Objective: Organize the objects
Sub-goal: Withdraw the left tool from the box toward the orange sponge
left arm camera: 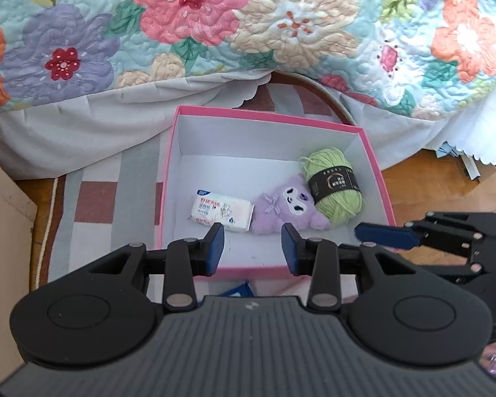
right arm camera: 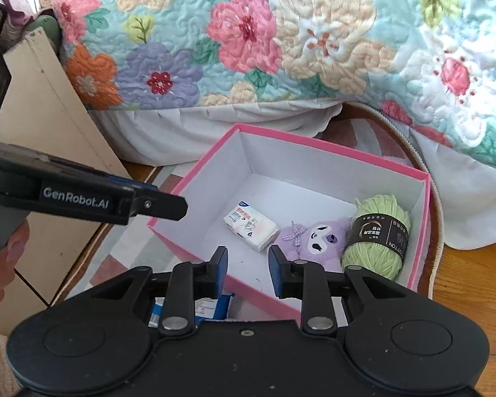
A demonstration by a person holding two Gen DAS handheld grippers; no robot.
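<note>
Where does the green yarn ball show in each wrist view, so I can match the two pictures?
Left wrist view: green yarn ball right of centre, in the pink box's far right part, beside the purple plush.
Right wrist view: the ball lower right, against the box's right wall, right of the plush.
Shared landmark: the plush.
</note>
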